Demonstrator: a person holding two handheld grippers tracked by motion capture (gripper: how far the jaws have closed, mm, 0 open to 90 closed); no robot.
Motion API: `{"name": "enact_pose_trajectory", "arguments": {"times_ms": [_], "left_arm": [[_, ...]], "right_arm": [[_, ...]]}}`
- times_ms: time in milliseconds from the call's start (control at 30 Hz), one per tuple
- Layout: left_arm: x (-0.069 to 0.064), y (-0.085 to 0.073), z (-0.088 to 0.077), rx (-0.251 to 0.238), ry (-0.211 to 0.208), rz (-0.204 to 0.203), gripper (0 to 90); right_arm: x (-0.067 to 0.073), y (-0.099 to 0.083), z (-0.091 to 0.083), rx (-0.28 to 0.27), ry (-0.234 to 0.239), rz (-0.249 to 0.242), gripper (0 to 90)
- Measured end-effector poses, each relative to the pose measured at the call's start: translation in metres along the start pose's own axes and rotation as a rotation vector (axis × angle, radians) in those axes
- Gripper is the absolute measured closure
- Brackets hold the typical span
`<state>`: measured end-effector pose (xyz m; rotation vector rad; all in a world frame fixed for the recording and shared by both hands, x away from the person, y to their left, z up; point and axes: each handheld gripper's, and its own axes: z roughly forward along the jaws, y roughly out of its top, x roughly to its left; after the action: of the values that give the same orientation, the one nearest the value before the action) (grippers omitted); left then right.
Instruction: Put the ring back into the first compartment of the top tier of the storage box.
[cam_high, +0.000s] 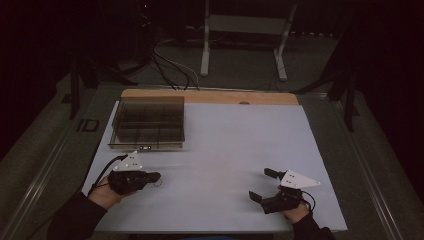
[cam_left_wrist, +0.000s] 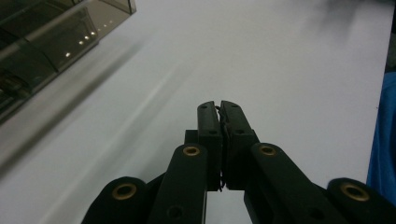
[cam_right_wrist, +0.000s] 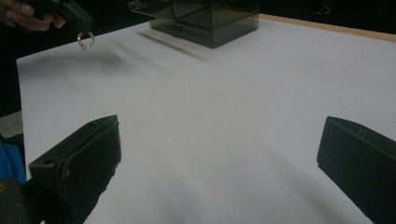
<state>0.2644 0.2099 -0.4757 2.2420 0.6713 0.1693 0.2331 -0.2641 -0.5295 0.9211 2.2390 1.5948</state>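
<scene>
At the far left of the white table (cam_high: 220, 150) stands a smoky, see-through box (cam_high: 148, 123) with several compartments; its inside looks empty as far as I can tell. Just in front of it, the left gripper (cam_high: 153, 176) is held above the table surface. Its jaws are pressed together on a small thin ring (cam_right_wrist: 86, 41), which hangs from the tips in the right gripper view; in the left gripper view only a thin wire-like line (cam_left_wrist: 220, 122) shows between the closed jaws. So the ring is in the air, near the box but not yet over it.

Further to the right, well apart, the right gripper (cam_high: 262, 185) rests low near the front edge of the table, with its jaws spread wide and nothing between them.

I judge that the step in hand is carrying the ring to the box. The next move probably calls for lifting the left gripper over the box wall, choosing one compartment, and opening the jaws only when the ring is above it, because such a light thing can easily bounce or stick to a jaw.
</scene>
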Motion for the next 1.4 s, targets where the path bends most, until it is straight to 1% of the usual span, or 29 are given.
{"name": "enact_pose_trajectory", "arguments": {"times_ms": [33, 67, 100, 267, 300, 400, 433, 567, 600, 767, 933, 1033, 1200, 1400], "left_arm": [[0.000, 0.001, -0.001, -0.001, 0.001, 0.000, 90.0], [0.001, 0.001, -0.002, -0.005, 0.010, 0.003, 90.0], [0.002, 0.002, -0.004, -0.011, 0.010, -0.004, 90.0], [0.004, 0.007, -0.010, -0.026, 0.016, -0.002, 90.0], [0.005, 0.007, -0.011, -0.029, 0.009, -0.006, 90.0], [0.006, 0.009, -0.013, -0.039, 0.012, -0.008, 90.0], [0.006, 0.010, -0.013, -0.042, 0.020, -0.006, 90.0], [0.008, 0.013, -0.016, -0.046, 0.018, -0.005, 90.0], [0.008, 0.014, -0.017, -0.046, 0.022, 0.001, 90.0], [0.011, 0.017, -0.021, -0.061, 0.024, -0.001, 90.0], [0.017, 0.016, -0.023, -0.065, 0.033, -0.017, 90.0], [0.021, 0.017, -0.027, -0.082, 0.037, -0.031, 90.0], [0.028, 0.016, -0.031, -0.082, 0.055, -0.037, 90.0], [0.036, 0.018, -0.039, -0.101, 0.081, -0.053, 90.0]], "right_arm": [[0.000, 0.000, 0.000, 0.000, 0.001, 0.002, 0.0], [0.000, 0.000, 0.000, 0.000, 0.001, 0.001, 0.0], [0.000, 0.000, 0.000, 0.000, 0.001, 0.001, 0.0], [0.000, 0.000, 0.000, -0.002, -0.001, 0.002, 0.0], [0.000, 0.000, 0.000, -0.003, -0.001, 0.001, 0.0], [0.000, 0.000, 0.000, 0.000, -0.001, 0.003, 0.0], [0.000, 0.000, 0.000, 0.000, -0.001, 0.004, 0.0], [0.000, 0.000, 0.000, -0.003, -0.001, 0.003, 0.0], [0.000, 0.000, 0.000, -0.003, -0.002, 0.003, 0.0], [0.000, 0.000, 0.000, 0.001, -0.001, 0.002, 0.0], [0.000, 0.000, 0.000, 0.000, -0.001, 0.002, 0.0], [0.000, 0.000, 0.000, 0.001, -0.002, 0.001, 0.0], [0.000, 0.000, 0.000, 0.003, -0.001, 0.000, 0.0], [0.000, 0.000, 0.000, 0.003, -0.003, -0.001, 0.0]]}}
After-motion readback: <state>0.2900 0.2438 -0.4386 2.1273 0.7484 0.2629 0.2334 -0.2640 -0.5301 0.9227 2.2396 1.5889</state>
